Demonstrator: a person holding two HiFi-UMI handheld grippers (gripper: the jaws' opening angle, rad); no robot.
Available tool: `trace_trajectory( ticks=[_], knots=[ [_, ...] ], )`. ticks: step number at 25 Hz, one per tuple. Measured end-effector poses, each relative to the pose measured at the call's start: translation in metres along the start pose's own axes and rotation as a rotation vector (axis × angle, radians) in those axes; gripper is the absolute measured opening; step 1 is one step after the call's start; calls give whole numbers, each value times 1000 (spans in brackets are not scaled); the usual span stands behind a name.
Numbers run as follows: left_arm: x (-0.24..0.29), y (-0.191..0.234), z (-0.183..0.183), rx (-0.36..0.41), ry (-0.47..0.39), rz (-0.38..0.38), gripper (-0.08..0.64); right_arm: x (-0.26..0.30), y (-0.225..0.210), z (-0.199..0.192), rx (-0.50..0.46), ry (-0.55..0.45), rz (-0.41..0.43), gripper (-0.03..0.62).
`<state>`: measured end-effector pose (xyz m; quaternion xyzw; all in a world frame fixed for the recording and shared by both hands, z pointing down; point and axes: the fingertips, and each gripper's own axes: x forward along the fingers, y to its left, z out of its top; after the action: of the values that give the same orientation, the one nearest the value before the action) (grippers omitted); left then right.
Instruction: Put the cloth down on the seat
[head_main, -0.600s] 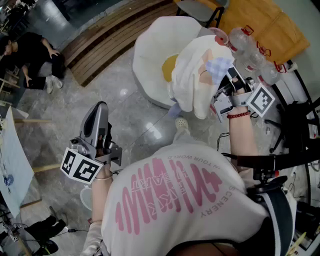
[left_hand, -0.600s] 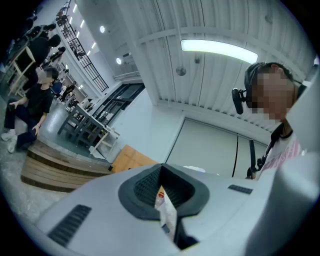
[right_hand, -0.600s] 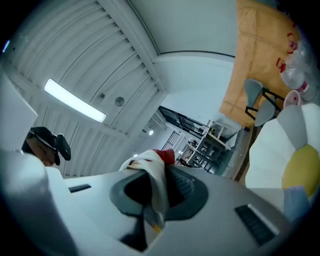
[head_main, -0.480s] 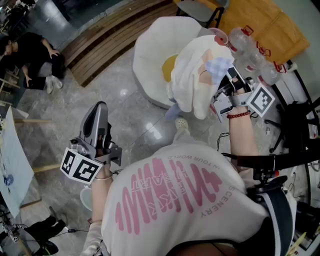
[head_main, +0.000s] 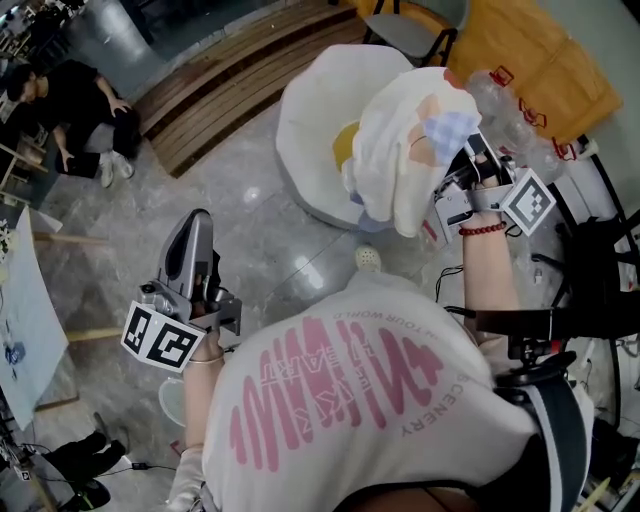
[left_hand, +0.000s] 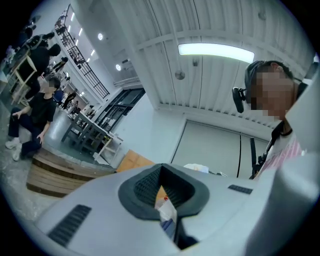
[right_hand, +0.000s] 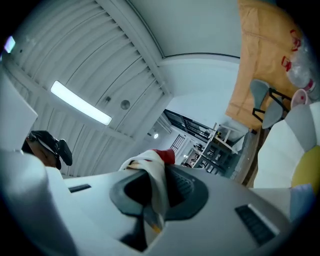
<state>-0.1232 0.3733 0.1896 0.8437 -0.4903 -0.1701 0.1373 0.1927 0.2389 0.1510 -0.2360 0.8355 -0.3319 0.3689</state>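
Right gripper (head_main: 466, 150) is clamped on the cloth (head_main: 400, 150), a pinch of fabric squeezed between its jaws, the rest hanging off it in a big bunch. It dangles over the near right edge of the white seat (head_main: 310, 120), whose yellow middle sits just left of the bundle, so I'd guess the drop goes left and down. Left gripper (head_main: 193, 235) is closed on nothing, well apart over the floor (head_main: 270, 230). Bottles (head_main: 505, 105) crowd the right side, the seat's left is open

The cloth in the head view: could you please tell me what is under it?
Under the cloth, held up by the right claw, shows the white seat with its yellow centre. The seat's right part is covered by the cloth.
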Motion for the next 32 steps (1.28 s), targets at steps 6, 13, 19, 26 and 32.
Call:
trace_trajectory(
  ticks=[6, 13, 19, 26, 32],
  knots=[
    [3, 19, -6, 83, 45, 48, 9, 18, -21, 10, -22, -2, -49, 48],
    [27, 53, -2, 139, 73, 134, 9, 63, -97, 23, 19, -27, -188, 48],
    [71, 111, 17, 118, 62, 272, 9, 129, -195, 19, 52, 29, -249, 48],
    [131, 150, 24, 90, 61, 329, 9, 176, -308, 3, -1, 198, -349, 48],
    [161, 179, 41, 123, 48, 396, 9, 216, -385, -10, -70, 318, -425, 48]
  ],
)
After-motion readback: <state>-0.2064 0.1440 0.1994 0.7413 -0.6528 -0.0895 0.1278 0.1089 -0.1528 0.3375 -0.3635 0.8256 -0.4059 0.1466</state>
